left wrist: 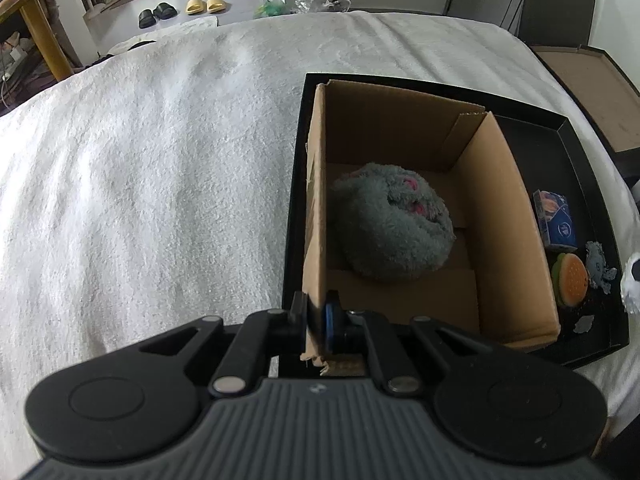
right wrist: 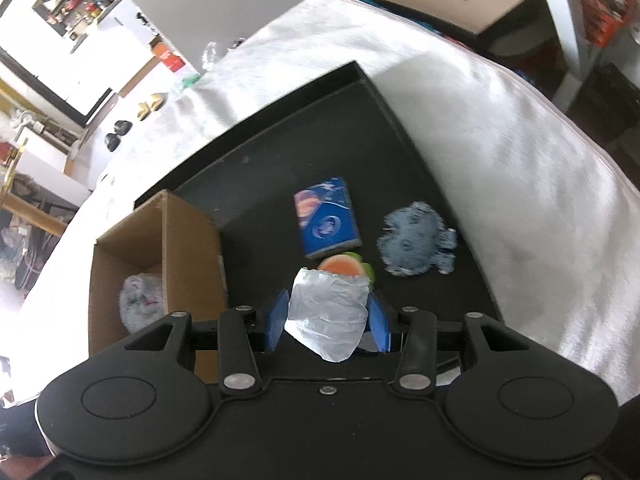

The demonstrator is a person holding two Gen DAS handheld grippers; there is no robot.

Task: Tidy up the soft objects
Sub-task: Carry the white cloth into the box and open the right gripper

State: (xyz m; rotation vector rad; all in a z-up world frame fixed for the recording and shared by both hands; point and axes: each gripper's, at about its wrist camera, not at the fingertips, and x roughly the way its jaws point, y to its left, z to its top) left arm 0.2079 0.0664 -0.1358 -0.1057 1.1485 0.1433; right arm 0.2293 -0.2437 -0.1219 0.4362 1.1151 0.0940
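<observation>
My left gripper [left wrist: 315,312] is shut on the near left wall of an open cardboard box [left wrist: 500,216], close to its corner. A grey fluffy plush with pink patches [left wrist: 392,224] lies inside the box. My right gripper [right wrist: 328,320] is shut on a white soft bundle [right wrist: 326,320], held above the black tray [right wrist: 280,140]. Under the bundle a burger-shaped toy [right wrist: 344,266] peeks out. A blue tissue pack [right wrist: 326,224] and a blue-grey plush [right wrist: 416,244] lie on the tray. To the left stands the box [right wrist: 160,248] with the grey plush [right wrist: 140,300].
The black tray [left wrist: 592,184] rests on a white fuzzy blanket [left wrist: 160,160], with the tissue pack [left wrist: 558,220], burger toy [left wrist: 570,280] and blue-grey plush [left wrist: 598,268] right of the box. A white fuzzy thing [left wrist: 634,284] shows at the right edge. A second flat tray [left wrist: 592,92] lies behind.
</observation>
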